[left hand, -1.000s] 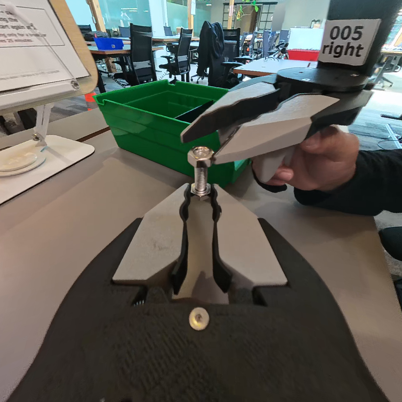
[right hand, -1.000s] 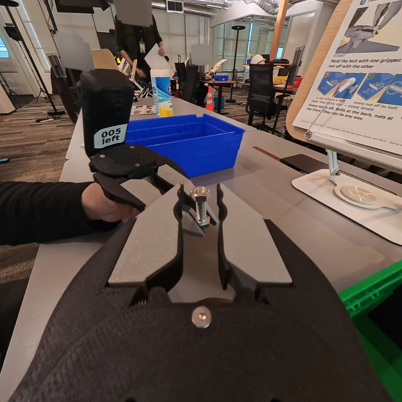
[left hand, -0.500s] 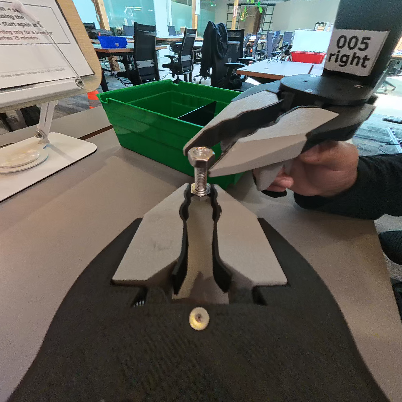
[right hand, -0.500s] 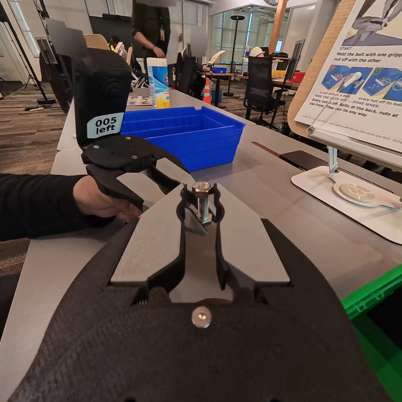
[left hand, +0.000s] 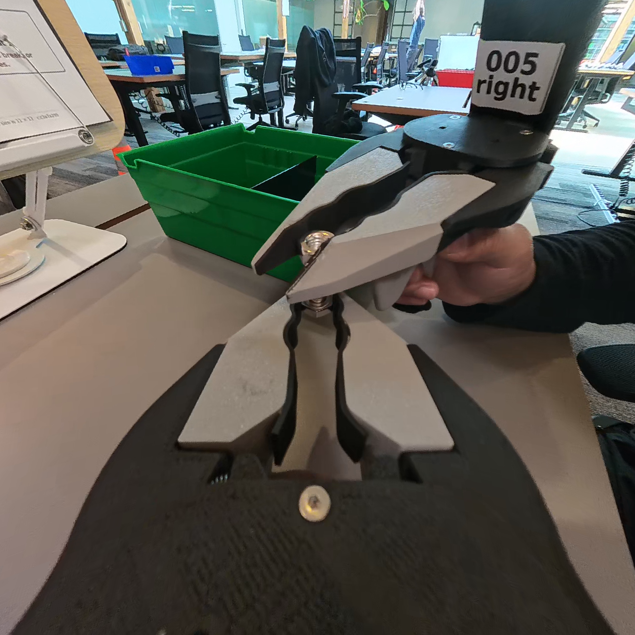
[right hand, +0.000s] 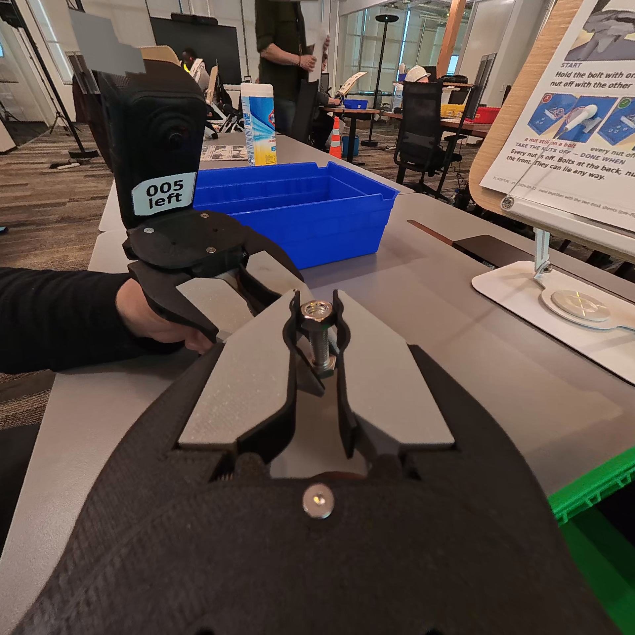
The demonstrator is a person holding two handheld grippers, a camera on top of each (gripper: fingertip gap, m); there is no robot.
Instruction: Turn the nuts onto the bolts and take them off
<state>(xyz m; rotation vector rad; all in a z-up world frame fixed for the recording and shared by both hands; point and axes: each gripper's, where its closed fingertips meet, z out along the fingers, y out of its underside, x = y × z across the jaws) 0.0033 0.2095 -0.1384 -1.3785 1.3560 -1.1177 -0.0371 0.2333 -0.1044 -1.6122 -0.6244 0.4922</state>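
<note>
A steel bolt [right hand: 319, 347] stands upright above the grey table [left hand: 103, 343]. My left gripper [left hand: 316, 309] is shut on the bolt's hex head [left hand: 316, 311] at its fingertips. A steel nut [right hand: 316, 311] sits at the top end of the bolt's thread. My right gripper [right hand: 315, 299] is shut on this nut near its fingertips. In the left wrist view the right gripper [left hand: 272, 284] comes in from the right, and its lower finger hides the bolt's shaft; only the nut [left hand: 314, 242] shows between the fingers. In the right wrist view the left gripper [right hand: 309, 383] comes in from the left under the bolt.
A green bin [left hand: 206, 206] with a black divider stands behind the grippers in the left wrist view. A blue bin [right hand: 309, 220] stands on the table's other side. An instruction board on a white stand [right hand: 549, 302] is beside them. A wipes canister [right hand: 257, 123] stands farther back. The tips of one gripper are about 5 centimeters away from the tips of the other.
My right gripper has moved in over the top of the bolt and closed on the nut. My left gripper has kept hold of the bolt's head.
</note>
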